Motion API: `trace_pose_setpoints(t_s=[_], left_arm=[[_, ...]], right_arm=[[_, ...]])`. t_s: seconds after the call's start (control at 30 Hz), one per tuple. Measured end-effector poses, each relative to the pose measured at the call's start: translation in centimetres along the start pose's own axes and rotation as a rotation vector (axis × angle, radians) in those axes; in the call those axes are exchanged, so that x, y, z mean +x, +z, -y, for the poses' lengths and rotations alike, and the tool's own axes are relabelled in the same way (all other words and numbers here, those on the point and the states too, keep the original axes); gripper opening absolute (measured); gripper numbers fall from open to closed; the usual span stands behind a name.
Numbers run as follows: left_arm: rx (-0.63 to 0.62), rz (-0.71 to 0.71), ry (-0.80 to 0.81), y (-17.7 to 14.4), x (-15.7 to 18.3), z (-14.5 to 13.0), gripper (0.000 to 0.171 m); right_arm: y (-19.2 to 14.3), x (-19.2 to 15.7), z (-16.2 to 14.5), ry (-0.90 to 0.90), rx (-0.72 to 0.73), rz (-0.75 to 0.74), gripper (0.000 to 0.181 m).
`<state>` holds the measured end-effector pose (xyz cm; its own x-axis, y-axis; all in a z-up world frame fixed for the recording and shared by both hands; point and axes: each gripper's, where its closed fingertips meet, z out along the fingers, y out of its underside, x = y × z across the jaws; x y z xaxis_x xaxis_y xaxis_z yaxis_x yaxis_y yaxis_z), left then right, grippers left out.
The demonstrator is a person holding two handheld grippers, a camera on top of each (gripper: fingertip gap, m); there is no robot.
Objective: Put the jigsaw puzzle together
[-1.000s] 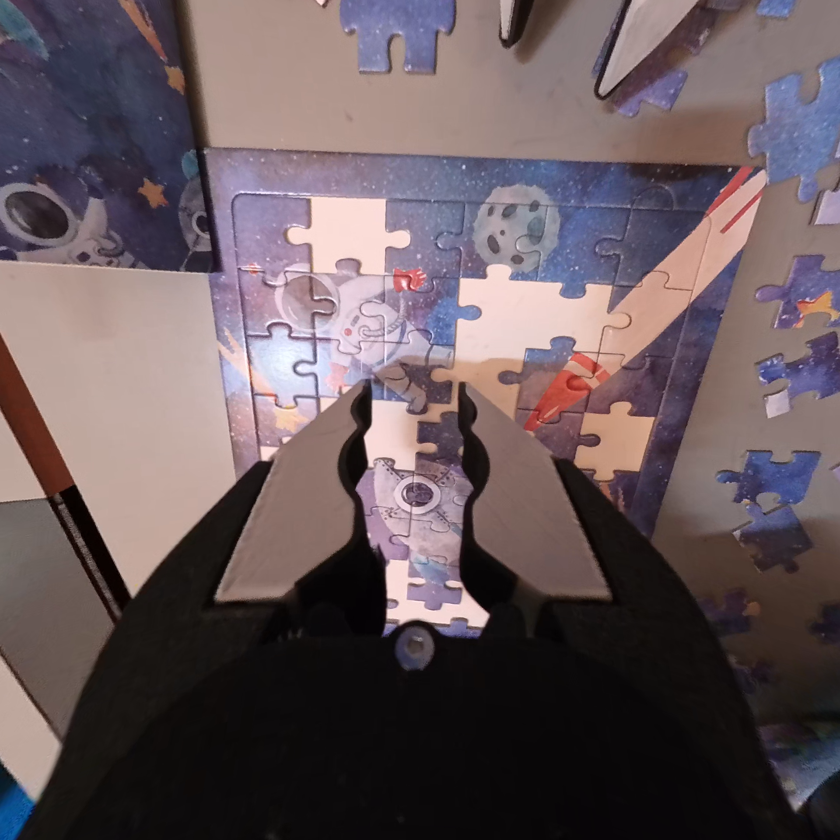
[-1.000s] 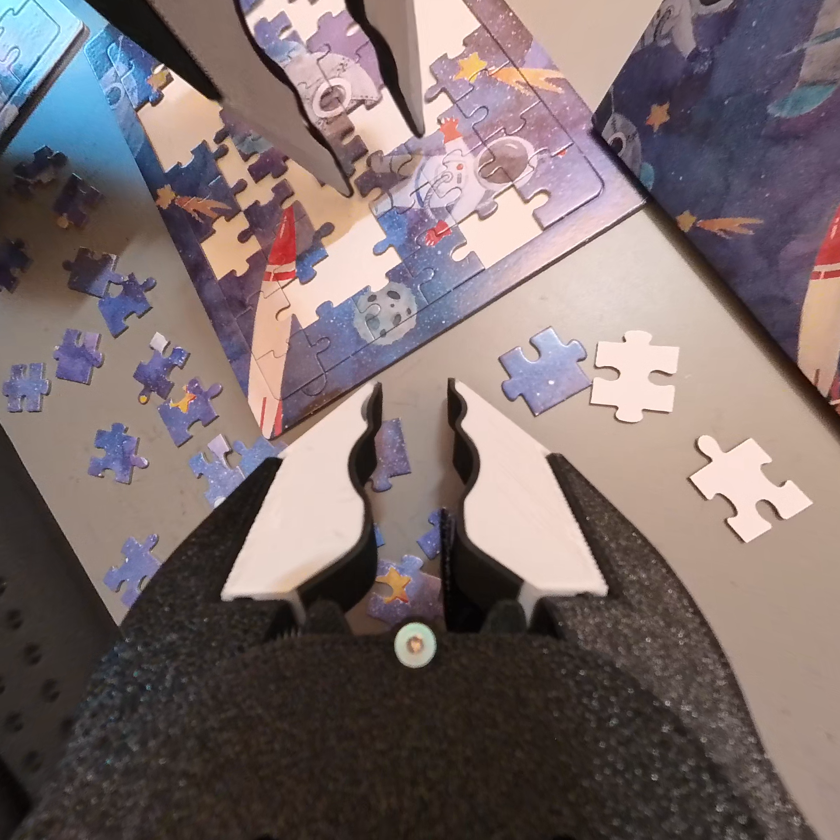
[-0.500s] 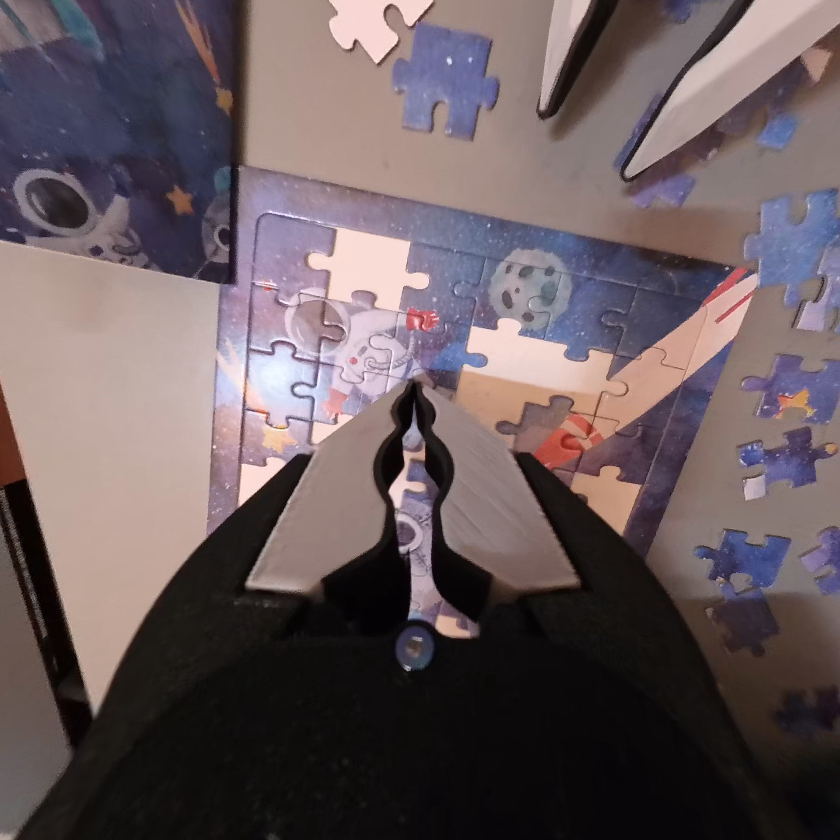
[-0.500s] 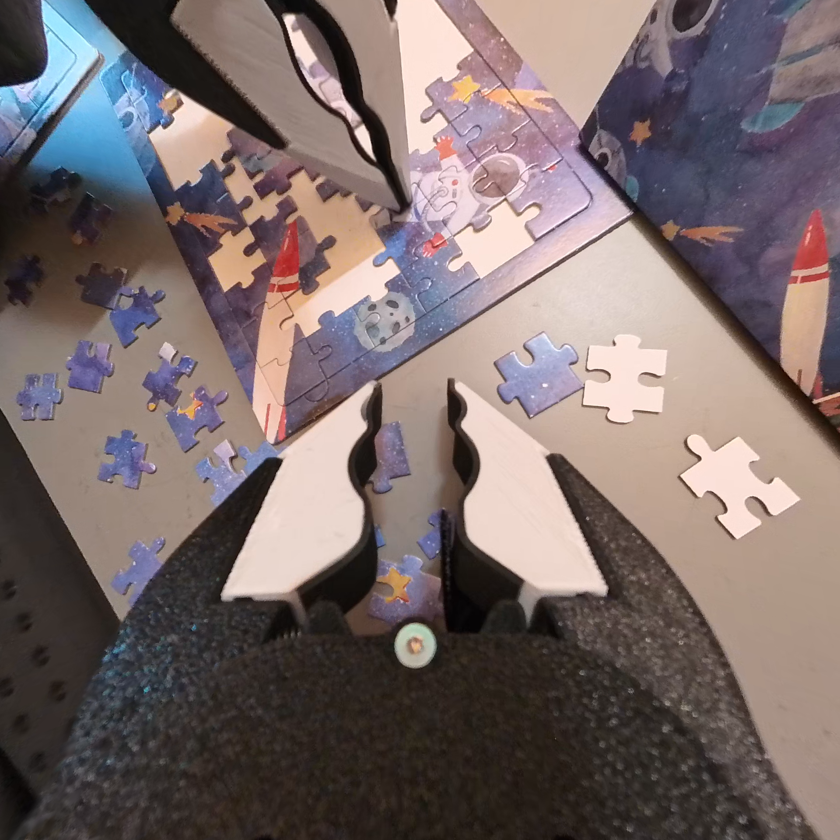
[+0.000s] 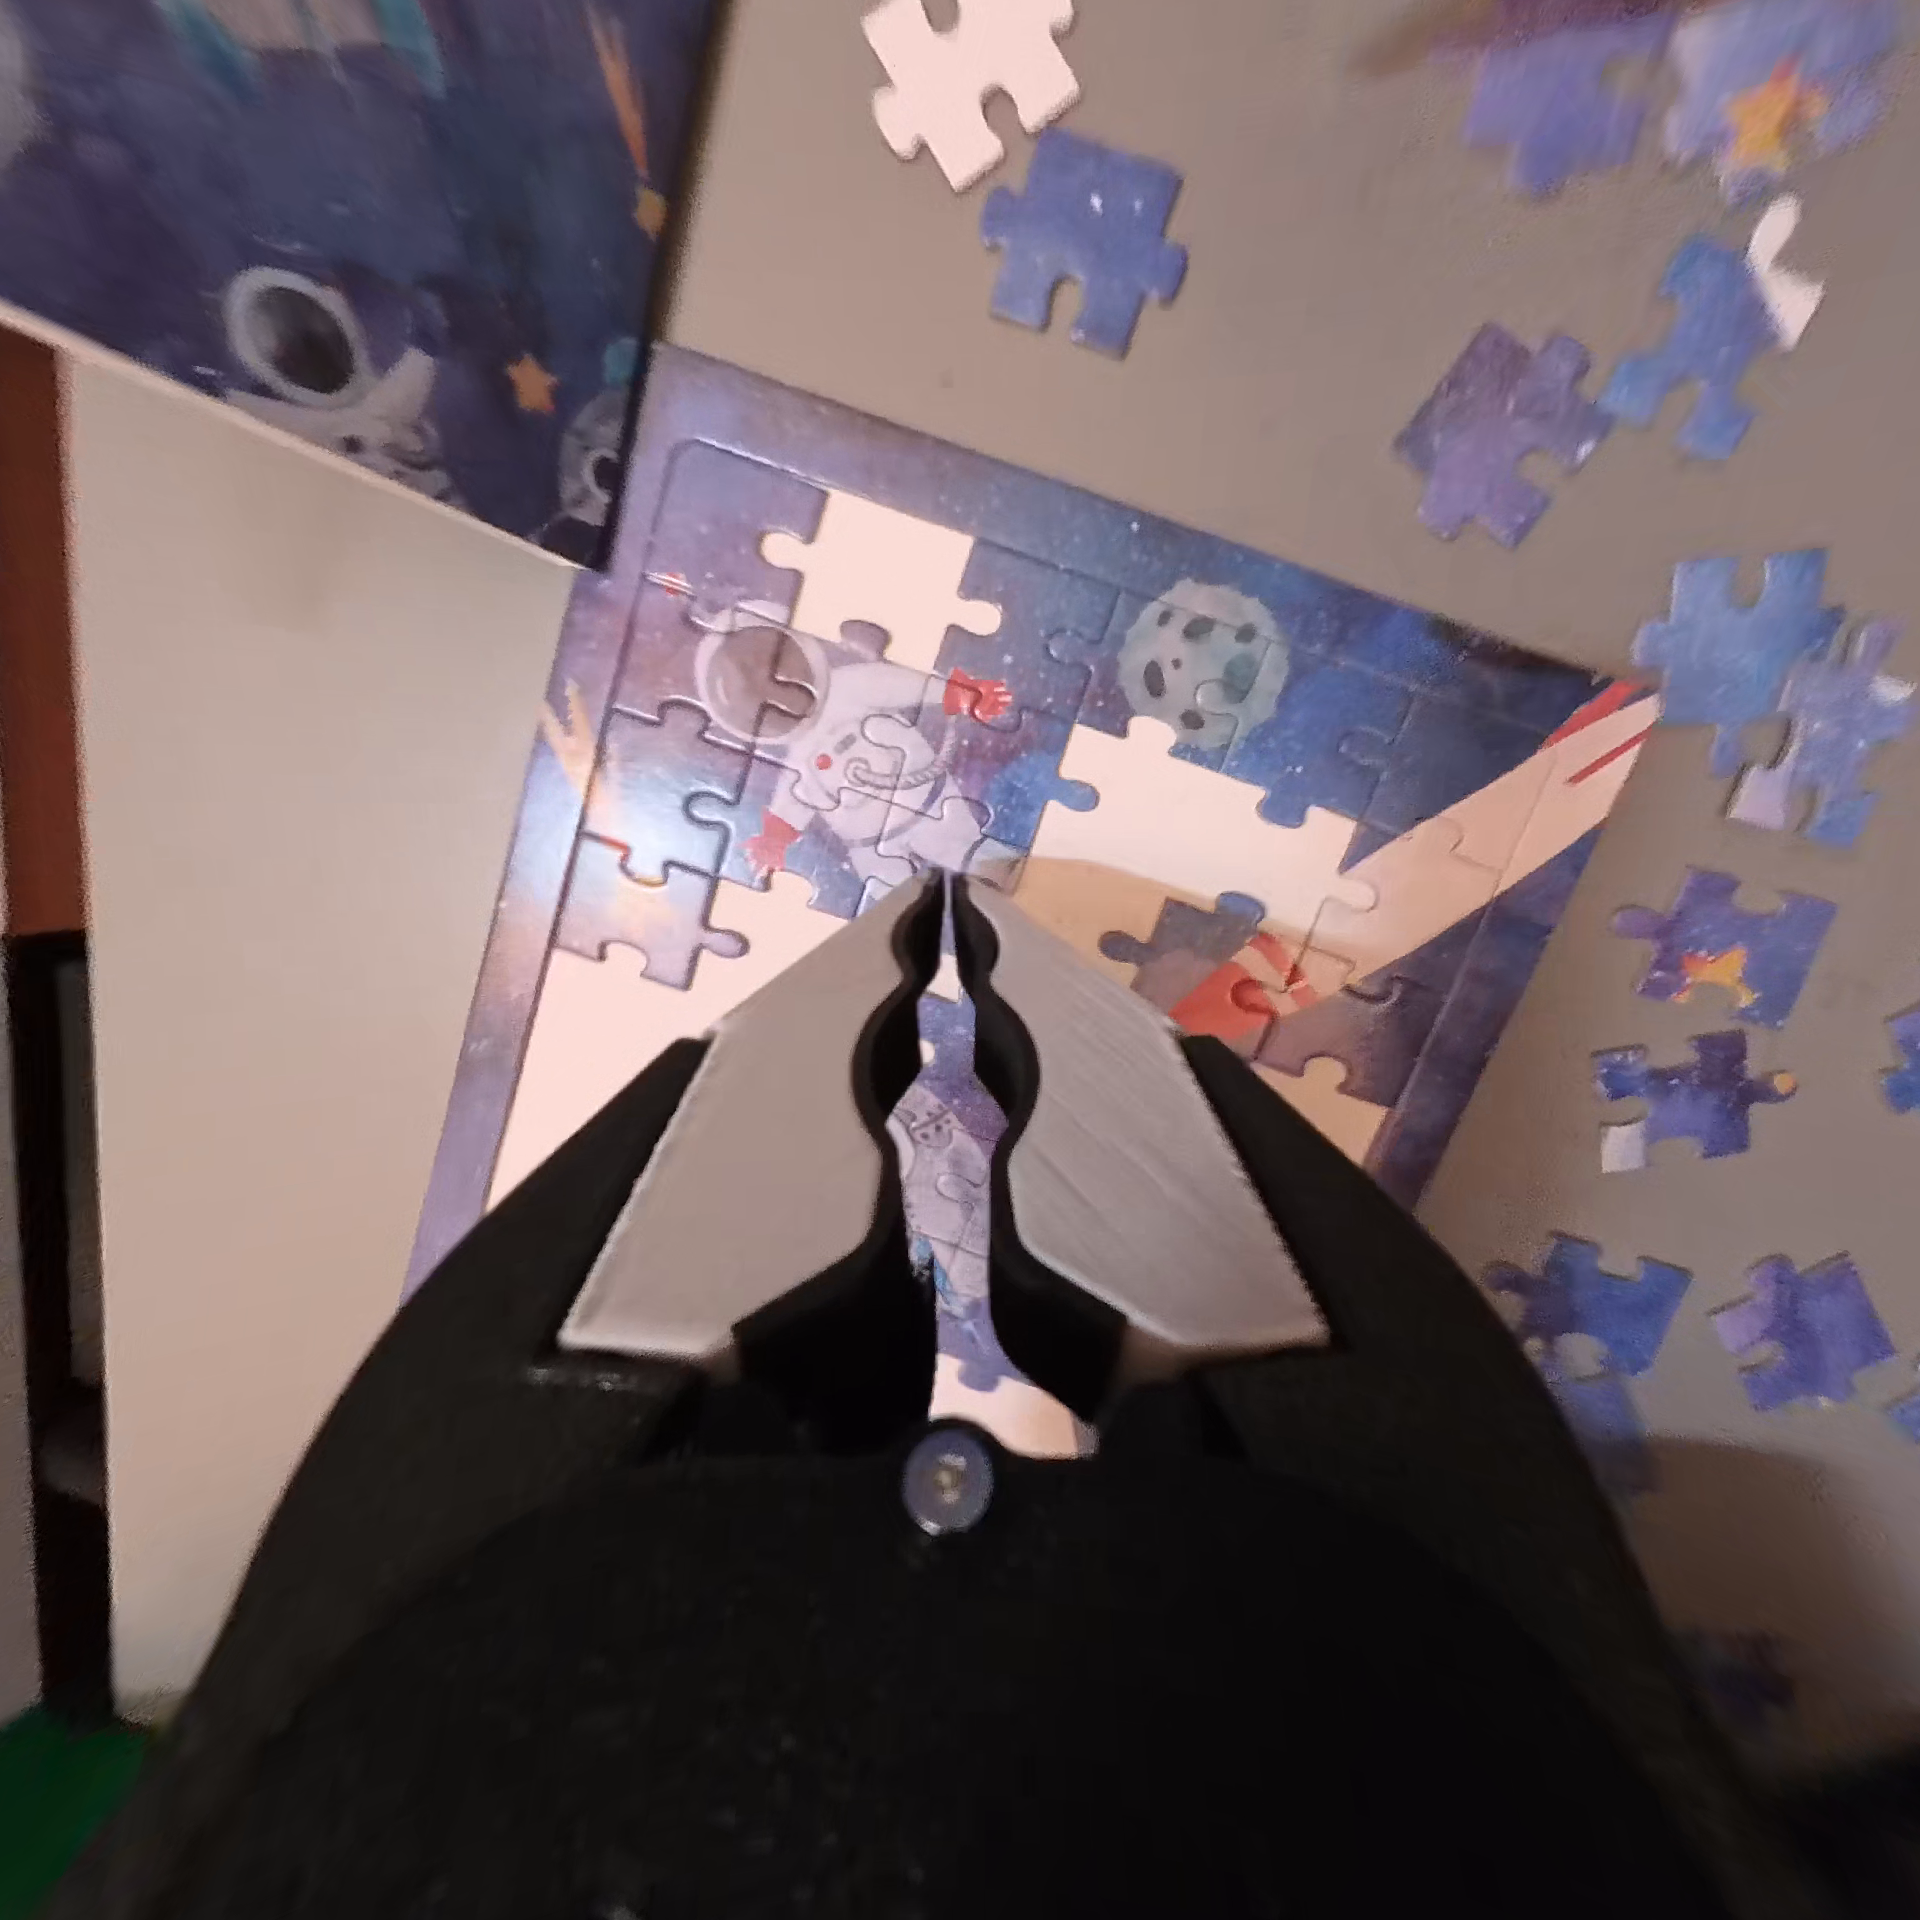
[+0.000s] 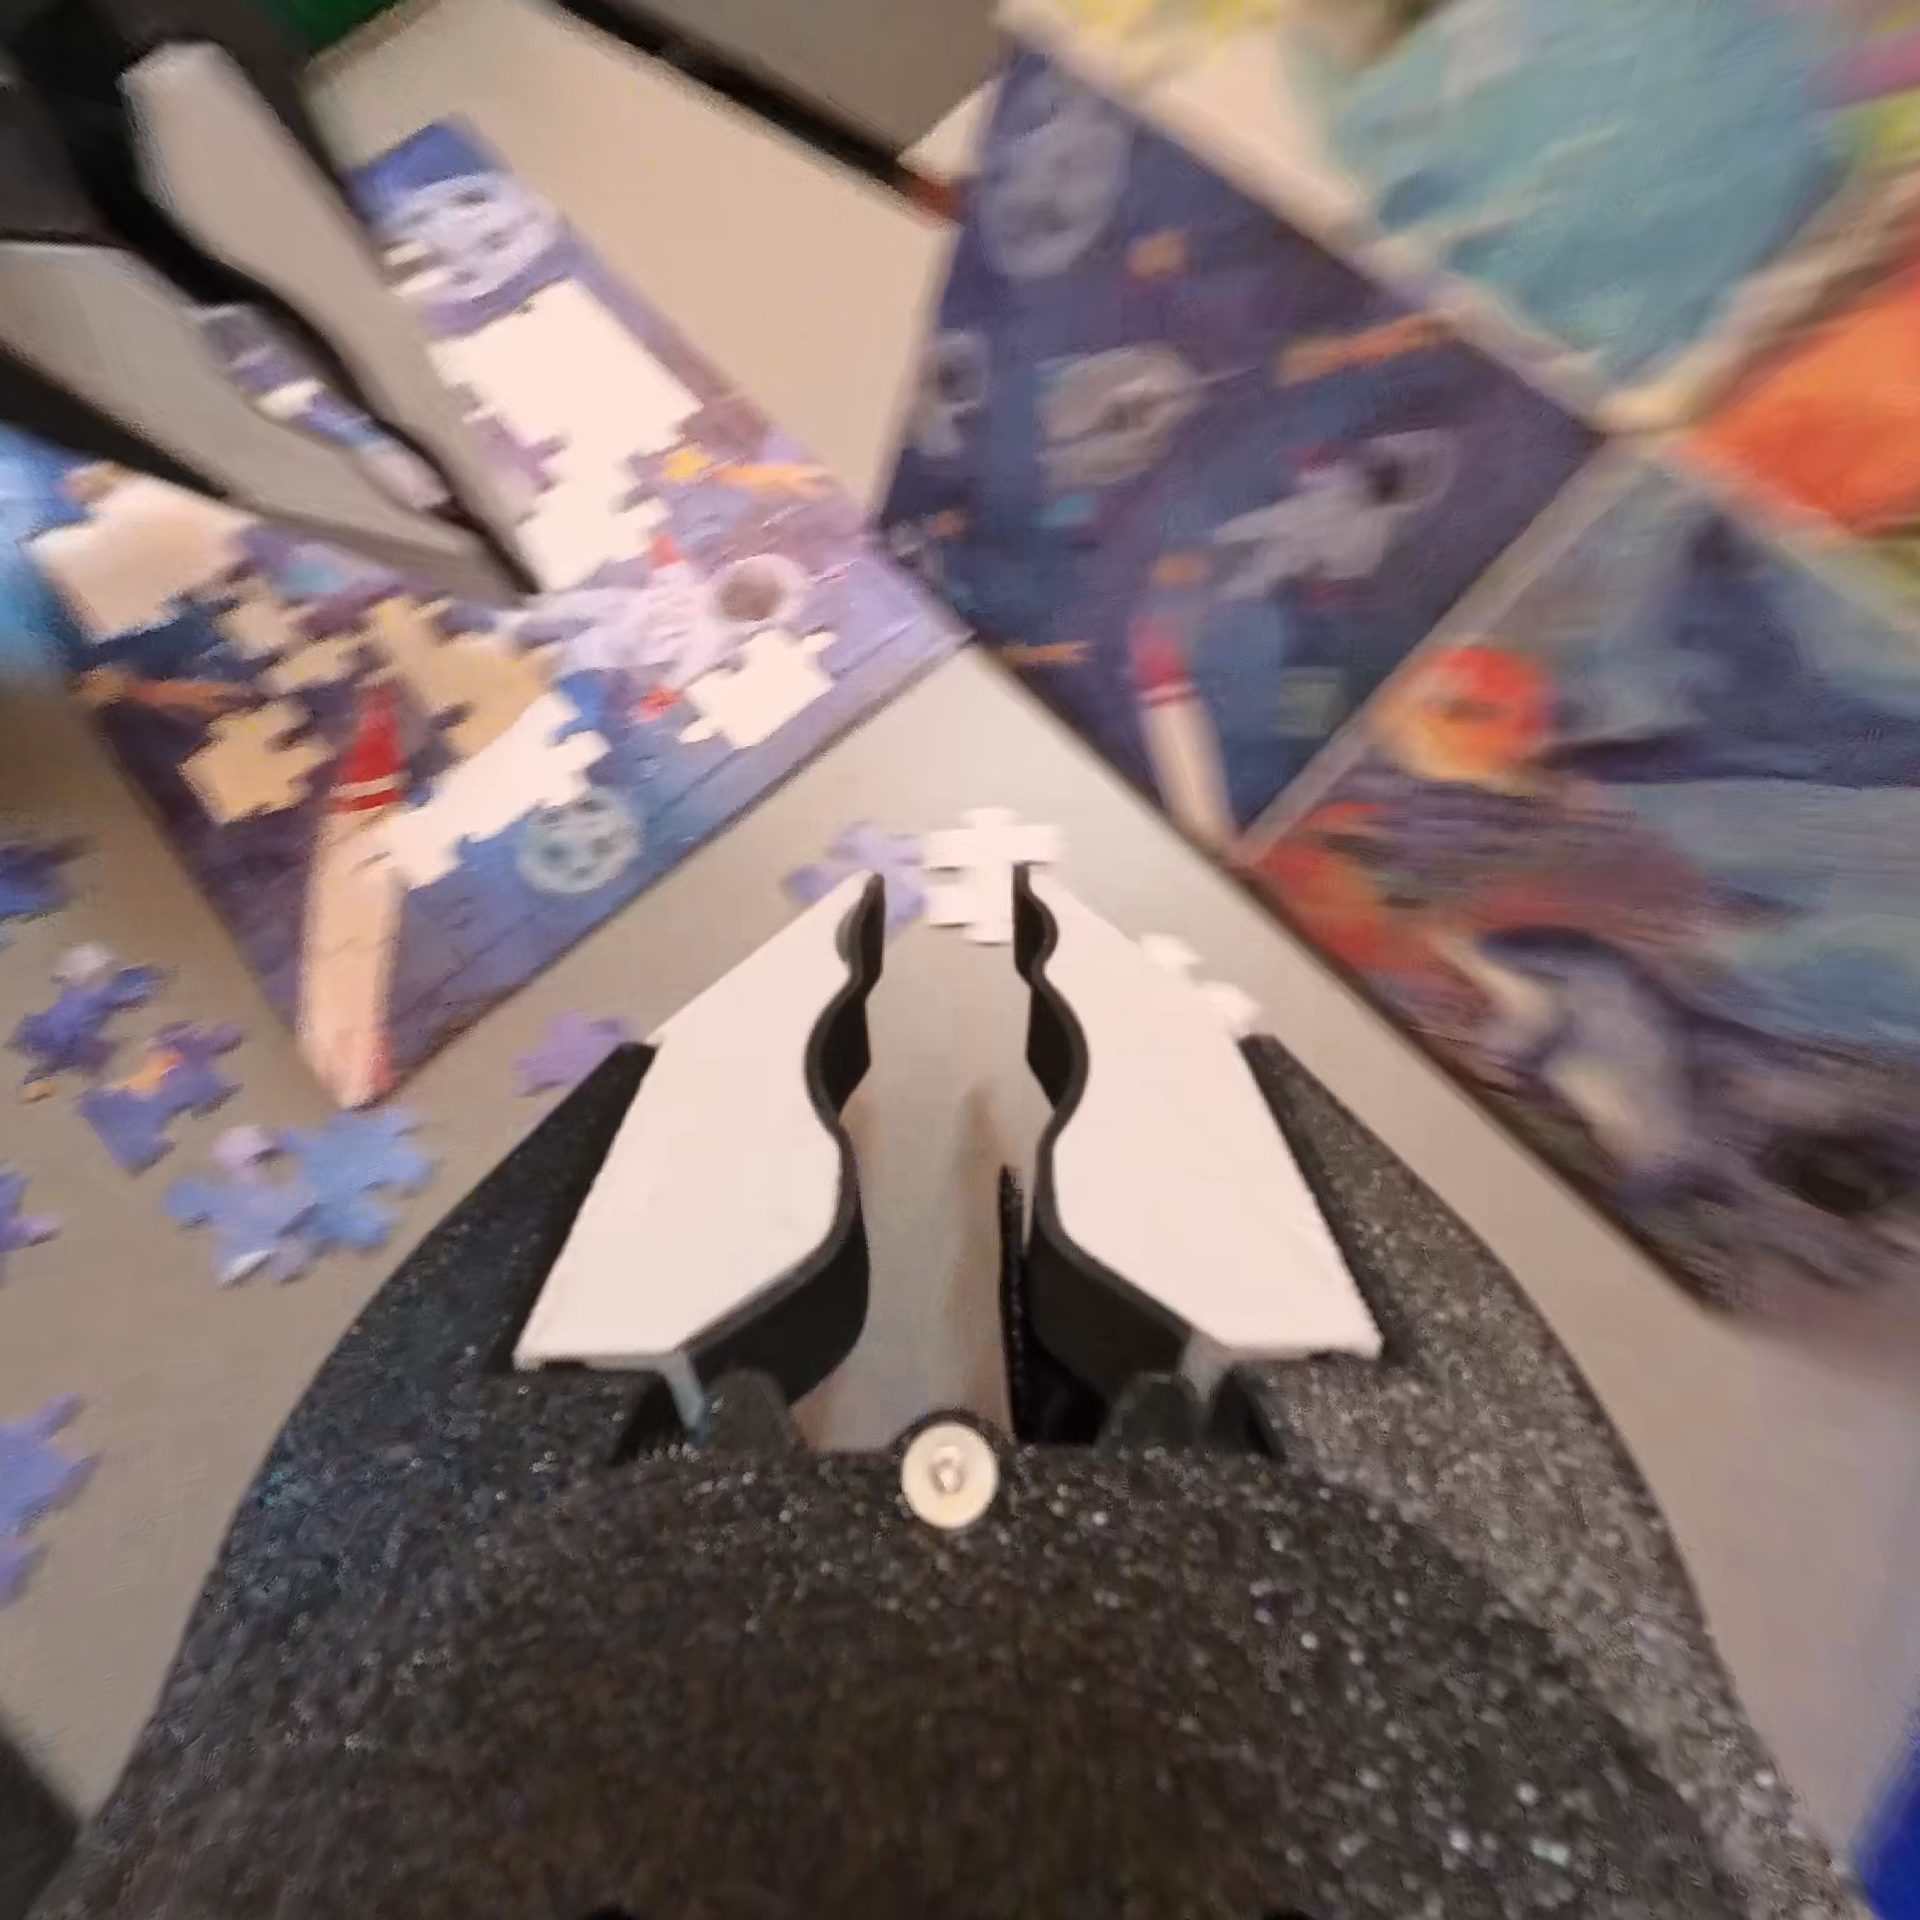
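Left wrist view shows the left tool [image 5: 943, 883] clenched, tips together over the half-filled blue space-themed jigsaw puzzle board [image 5: 1039, 831] on the grey counter [image 5: 831, 260]; whether a piece is pinched I cannot tell. The right tool [image 6: 948, 894] is released, parted above the counter near a white upturned cardboard puzzle piece [image 6: 987, 862]. Motion blur smears that view.

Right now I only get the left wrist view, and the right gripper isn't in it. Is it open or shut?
Observer: Open. The right gripper has a clear gap between its fingers and holds nothing.
Operator: What's ahead of it?
Observer: A white face-down piece lies on the table just past its tips.
Operator: Anything farther right?
Observer: An orange and blue picture board lies there, blurred.
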<state>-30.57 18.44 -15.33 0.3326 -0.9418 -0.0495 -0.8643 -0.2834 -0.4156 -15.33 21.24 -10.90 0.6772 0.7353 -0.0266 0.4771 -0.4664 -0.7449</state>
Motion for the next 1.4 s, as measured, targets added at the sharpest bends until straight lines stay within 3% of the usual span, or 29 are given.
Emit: trace_pose_setpoints(t_s=[0.07, 0.13, 0.27, 0.4, 0.53, 0.67, 0.8, 0.93, 1.03, 1.2, 1.27, 1.4], left_arm=[[0.035, 0.024, -0.065, -1.6, 0.6, 0.6, 0.009], [0.057, 0.093, -0.095, -3.3, 1.6, 0.8, 0.020], [0.147, 0.142, -0.145, -6.0, 5.7, 0.8, 0.022], [0.257, 0.109, -0.232, -7.2, 10.6, 0.0, 0.022], [0.308, 0.126, -0.313, -7.3, 13.0, -1.8, 0.022], [0.397, 0.080, -0.370, -7.8, 14.3, -1.9, 0.022], [0.460, 0.057, -0.386, -8.7, 14.5, -1.7, 0.022], [0.481, 0.106, -0.399, -9.4, 13.3, -2.0, 0.022], [0.552, 0.122, -0.450, -10.2, 12.3, -1.0, 0.023], [0.812, 0.120, -0.491, -13.3, 11.2, 3.7, 0.032], [0.893, 0.152, -0.454, -14.7, 11.0, 5.6, 0.036], [0.919, 0.289, -0.327, -16.1, 10.6, 8.4, 0.048]], right_arm=[[-1.9, 3.1, 0.6, 0.018, 0.064, -0.103, 0.023], [-2.3, 4.1, -0.1, 0.074, 0.067, -0.074, 0.024], [-0.5, 4.3, -3.0, 0.111, -0.062, -0.008, 0.035], [0.9, 4.8, -4.4, 0.086, -0.130, -0.048, 0.040], [2.4, 5.2, -5.4, 0.053, -0.176, -0.108, 0.047], [3.3, 5.6, -5.4, 0.082, -0.170, -0.105, 0.052], [3.1, 6.1, -5.4, 0.099, -0.140, -0.098, 0.036], [2.6, 5.4, -5.7, 0.189, -0.121, -0.020, 0.035], [1.3, 2.6, -2.9, 0.322, 0.039, 0.209, 0.035], [-8.1, -5.6, 7.6, 0.711, 0.544, 1.171, 0.034], [-10.4, -7.4, 9.2, 0.806, 0.623, 1.446, 0.034], [-10.7, -11.0, 10.4, 0.942, 0.602, 1.737, 0.034]])
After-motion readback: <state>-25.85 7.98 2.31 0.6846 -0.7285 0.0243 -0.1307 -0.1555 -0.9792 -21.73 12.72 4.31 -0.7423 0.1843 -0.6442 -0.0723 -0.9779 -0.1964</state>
